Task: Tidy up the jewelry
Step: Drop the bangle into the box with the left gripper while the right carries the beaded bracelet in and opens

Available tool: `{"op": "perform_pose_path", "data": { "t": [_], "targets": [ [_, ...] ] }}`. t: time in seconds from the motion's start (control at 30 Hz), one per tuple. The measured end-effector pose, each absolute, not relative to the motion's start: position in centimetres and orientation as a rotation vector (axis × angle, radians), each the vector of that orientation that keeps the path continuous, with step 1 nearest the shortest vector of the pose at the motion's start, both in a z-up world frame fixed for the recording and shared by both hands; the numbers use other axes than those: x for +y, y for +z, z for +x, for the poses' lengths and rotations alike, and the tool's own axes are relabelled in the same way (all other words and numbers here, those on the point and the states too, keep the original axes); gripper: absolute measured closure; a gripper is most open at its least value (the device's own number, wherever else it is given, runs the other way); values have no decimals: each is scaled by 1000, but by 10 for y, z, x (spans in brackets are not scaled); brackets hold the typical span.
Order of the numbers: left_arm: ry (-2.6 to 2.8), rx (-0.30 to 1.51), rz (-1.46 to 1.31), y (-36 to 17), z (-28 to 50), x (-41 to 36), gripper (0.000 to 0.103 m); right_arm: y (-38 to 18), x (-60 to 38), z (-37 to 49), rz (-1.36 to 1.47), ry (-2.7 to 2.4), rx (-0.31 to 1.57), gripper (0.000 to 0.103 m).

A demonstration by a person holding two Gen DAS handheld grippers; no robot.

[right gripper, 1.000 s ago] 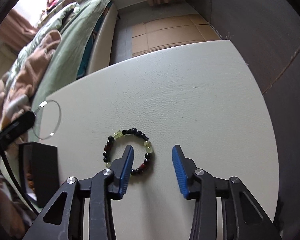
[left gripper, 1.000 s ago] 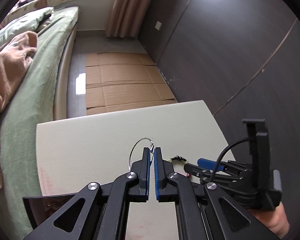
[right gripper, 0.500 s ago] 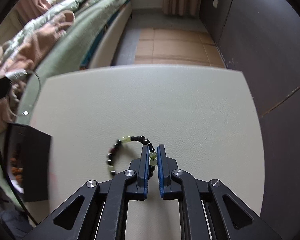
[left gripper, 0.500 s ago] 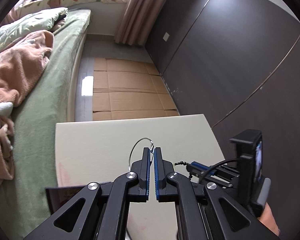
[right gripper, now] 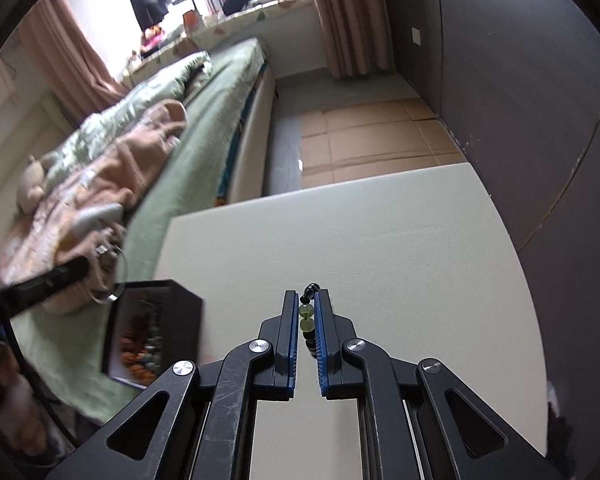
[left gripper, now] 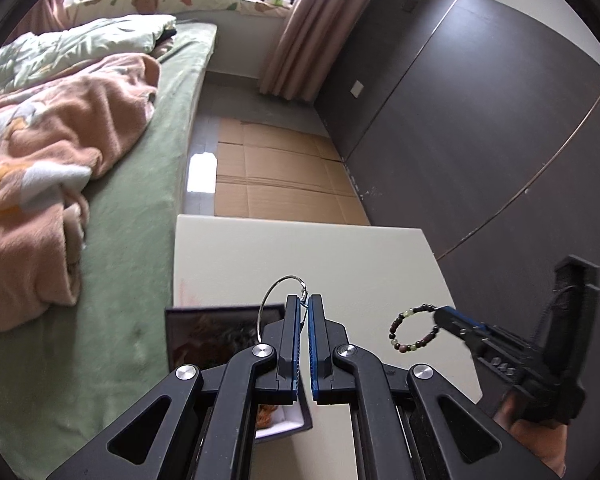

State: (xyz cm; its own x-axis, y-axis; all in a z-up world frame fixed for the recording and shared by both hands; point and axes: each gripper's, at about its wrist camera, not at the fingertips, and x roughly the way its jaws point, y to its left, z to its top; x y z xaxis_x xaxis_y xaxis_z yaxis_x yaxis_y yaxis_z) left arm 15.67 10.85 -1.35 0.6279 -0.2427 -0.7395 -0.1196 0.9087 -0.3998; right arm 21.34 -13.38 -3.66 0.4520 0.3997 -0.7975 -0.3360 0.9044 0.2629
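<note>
Fingers of the left gripper pinch a silver ring; right gripper apparently pinches a bead bracelet.

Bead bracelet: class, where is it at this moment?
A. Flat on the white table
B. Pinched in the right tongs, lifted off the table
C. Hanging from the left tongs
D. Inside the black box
B: the bracelet dangles from the right tongs above the table, with its beads clamped between the blue pads in the right wrist view.
</note>
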Motion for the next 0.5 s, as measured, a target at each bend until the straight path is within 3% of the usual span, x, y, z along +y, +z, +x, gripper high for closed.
{"op": "perform_pose_path", "data": {
  "t": [0.23,0.33,0.4,0.43,0.47,0.5],
  "targets": [
    [-68,940,-467,-27,152,111,99,-19,-125,189,125,507,956,94],
    [-85,1007,-561,-38,154,119,93,-15,-117,184,125,524,956,94],
    [-62,1026,-580,-40,153,123,72,-13,-110,180,122,536,956,94],
    [-46,1016,-576,-39,151,126,50,-10,-107,178,119,545,952,94],
    [-31,990,-568,-35,148,129,36,-9,-103,177,116,554,947,94],
    [-21,971,-562,-33,145,131,33,-8,-100,175,114,565,941,94]
  ]
}}
